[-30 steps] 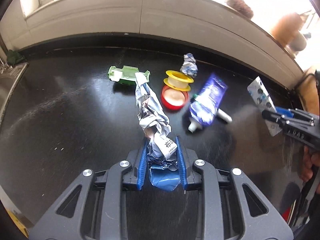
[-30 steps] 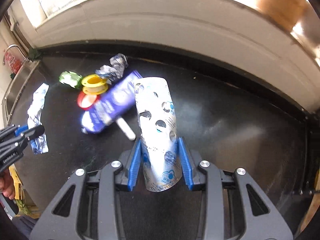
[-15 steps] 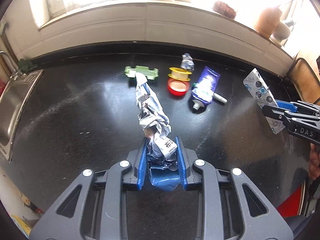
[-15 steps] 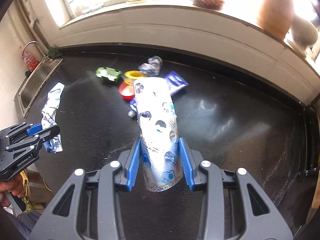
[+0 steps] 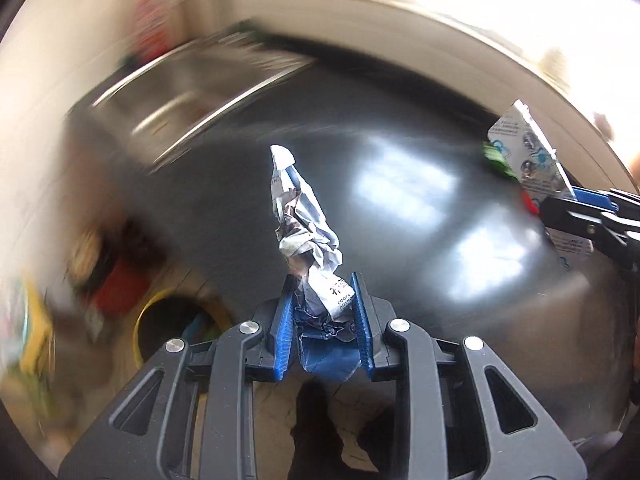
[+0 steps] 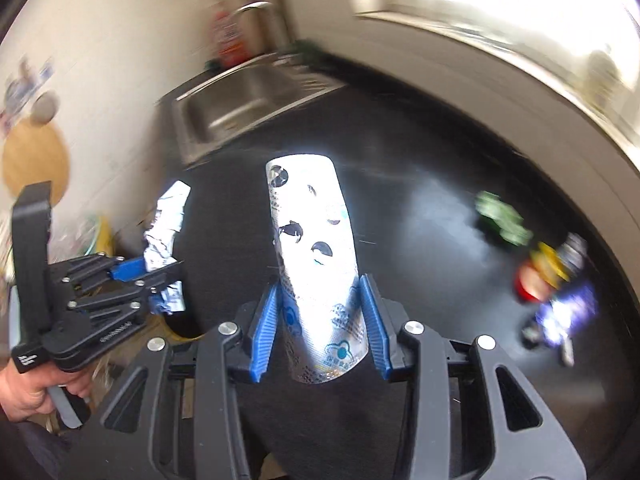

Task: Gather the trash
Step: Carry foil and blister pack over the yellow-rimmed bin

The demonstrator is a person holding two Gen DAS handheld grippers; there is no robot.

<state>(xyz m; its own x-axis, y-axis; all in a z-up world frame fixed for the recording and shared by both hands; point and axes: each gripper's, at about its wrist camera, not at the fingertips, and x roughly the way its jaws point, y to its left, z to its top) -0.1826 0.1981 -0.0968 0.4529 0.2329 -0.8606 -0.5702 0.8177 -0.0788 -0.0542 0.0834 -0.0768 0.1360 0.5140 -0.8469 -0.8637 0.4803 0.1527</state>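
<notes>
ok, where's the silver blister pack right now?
In the right wrist view, the silver blister pack stands between the right tool's blue pads, above the black countertop, right of the steel sink.

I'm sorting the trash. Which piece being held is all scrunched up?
The crumpled wrapper in the left gripper. The blister pack in the right gripper is a smooth silver sheet.

Kitchen: steel sink [image 6: 240, 108], black counter [image 6: 440, 168].
</notes>
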